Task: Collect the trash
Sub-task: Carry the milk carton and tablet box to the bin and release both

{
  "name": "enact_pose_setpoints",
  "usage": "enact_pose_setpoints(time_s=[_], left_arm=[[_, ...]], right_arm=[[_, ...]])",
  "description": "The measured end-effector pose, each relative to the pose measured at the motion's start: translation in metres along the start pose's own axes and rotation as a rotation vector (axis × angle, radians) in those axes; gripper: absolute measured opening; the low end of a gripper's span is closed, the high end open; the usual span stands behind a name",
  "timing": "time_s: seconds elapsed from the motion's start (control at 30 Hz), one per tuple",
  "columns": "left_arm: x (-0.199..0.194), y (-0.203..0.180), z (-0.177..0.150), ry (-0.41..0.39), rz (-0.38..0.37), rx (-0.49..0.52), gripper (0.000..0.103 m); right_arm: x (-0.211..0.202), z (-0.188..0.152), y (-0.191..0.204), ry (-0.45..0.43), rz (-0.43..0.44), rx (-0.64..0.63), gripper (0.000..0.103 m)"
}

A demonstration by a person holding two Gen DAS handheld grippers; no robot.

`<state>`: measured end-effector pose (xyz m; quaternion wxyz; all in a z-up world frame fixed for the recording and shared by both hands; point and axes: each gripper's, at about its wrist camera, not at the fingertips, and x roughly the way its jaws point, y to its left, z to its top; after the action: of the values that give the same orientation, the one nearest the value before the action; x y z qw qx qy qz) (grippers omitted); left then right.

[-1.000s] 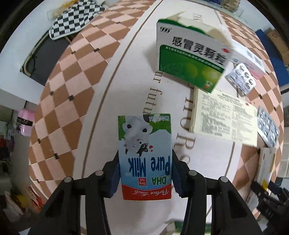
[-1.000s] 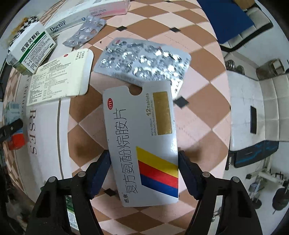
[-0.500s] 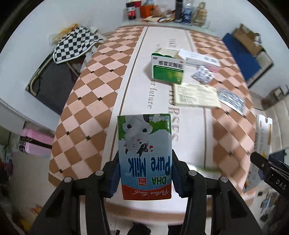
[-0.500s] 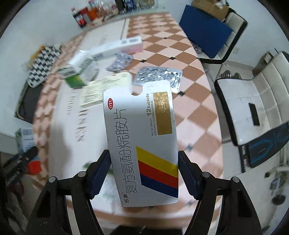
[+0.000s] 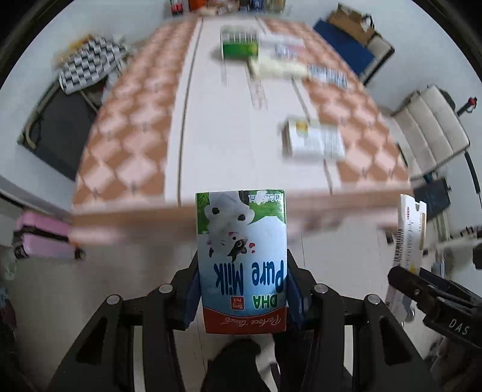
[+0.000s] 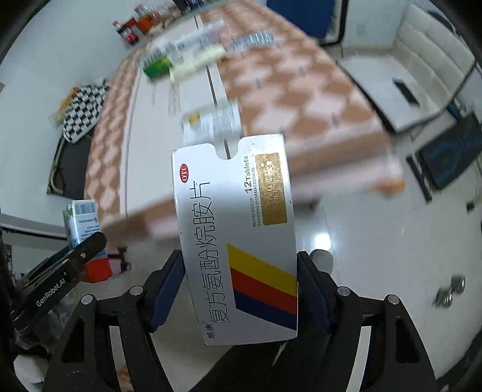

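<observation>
My left gripper is shut on a blue and white Pure Milk carton, held off the near end of the table. My right gripper is shut on a flat white medicine box with yellow, red and blue stripes, also held off the table end above the floor. The milk carton shows in the right wrist view at the left. The medicine box shows in the left wrist view at the right. More trash lies on the table: a green medicine box, a leaflet, a blister pack, a small white box.
The table has an orange checked cloth with a white centre strip. A checkered cloth lies on a black chair at the left. A pink case stands by the table's left corner. A white seat stands at the right. Bottles stand at the far end.
Both grippers have pulled back from over the table to beyond its near edge, each still holding its item. The table items now look far away and blurred.
</observation>
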<state>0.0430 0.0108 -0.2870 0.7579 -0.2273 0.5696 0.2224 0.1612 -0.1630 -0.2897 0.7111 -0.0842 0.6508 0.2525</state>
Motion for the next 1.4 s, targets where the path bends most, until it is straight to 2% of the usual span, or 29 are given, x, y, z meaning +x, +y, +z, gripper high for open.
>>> enact_pose_setpoints(time_s=[0.13, 0.3, 0.33, 0.37, 0.53, 0.6, 0.63, 0.7, 0.73, 0.77, 0.87, 0.93, 1.07, 1.2, 1.4], left_arm=[[0.063, 0.005, -0.037, 0.121, -0.041, -0.025, 0.044], [0.172, 0.016, -0.065, 0.259, -0.096, -0.087, 0.045], [0.201, 0.019, -0.069, 0.291, -0.125, -0.103, 0.045], [0.221, 0.021, -0.071, 0.312, -0.148, -0.119, 0.045], [0.325, 0.035, -0.074, 0.388, -0.208, -0.21, 0.047], [0.355, 0.036, -0.075, 0.416, -0.218, -0.222, 0.047], [0.37, 0.039, -0.079, 0.426, -0.224, -0.226, 0.052], [0.392, 0.04, -0.084, 0.446, -0.244, -0.232, 0.069], [0.401, 0.041, -0.085, 0.457, -0.254, -0.239, 0.082], [0.407, 0.043, -0.086, 0.466, -0.251, -0.241, 0.088], [0.408, 0.046, -0.087, 0.474, -0.194, -0.201, 0.093], [0.397, 0.048, -0.09, 0.453, -0.14, -0.165, 0.093], [0.373, 0.055, -0.095, 0.377, -0.045, -0.109, 0.093], [0.343, 0.049, -0.099, 0.331, 0.069, -0.063, 0.093], [0.292, 0.038, -0.108, 0.299, 0.077, -0.06, 0.093]], right_arm=[[0.059, -0.033, -0.018, 0.096, -0.01, 0.04, 0.076], [0.161, -0.057, -0.047, 0.191, -0.021, 0.092, 0.076], [0.161, -0.057, -0.047, 0.191, -0.021, 0.092, 0.076], [0.208, -0.063, -0.062, 0.223, -0.016, 0.129, 0.076], [0.304, -0.068, -0.094, 0.274, -0.016, 0.197, 0.076], [0.34, -0.067, -0.107, 0.299, -0.007, 0.223, 0.076], [0.353, -0.067, -0.111, 0.308, 0.003, 0.233, 0.076], [0.388, -0.066, -0.121, 0.339, 0.028, 0.257, 0.076], [0.399, -0.068, -0.123, 0.351, 0.039, 0.263, 0.076], [0.414, -0.067, -0.125, 0.367, 0.062, 0.266, 0.077], [0.444, -0.067, -0.126, 0.404, 0.092, 0.246, 0.077], [0.452, -0.063, -0.125, 0.409, 0.101, 0.218, 0.103], [0.444, -0.057, -0.121, 0.38, 0.062, 0.144, 0.103], [0.427, -0.063, -0.104, 0.355, -0.044, 0.066, 0.103], [0.365, -0.059, -0.09, 0.299, -0.126, -0.017, 0.103]])
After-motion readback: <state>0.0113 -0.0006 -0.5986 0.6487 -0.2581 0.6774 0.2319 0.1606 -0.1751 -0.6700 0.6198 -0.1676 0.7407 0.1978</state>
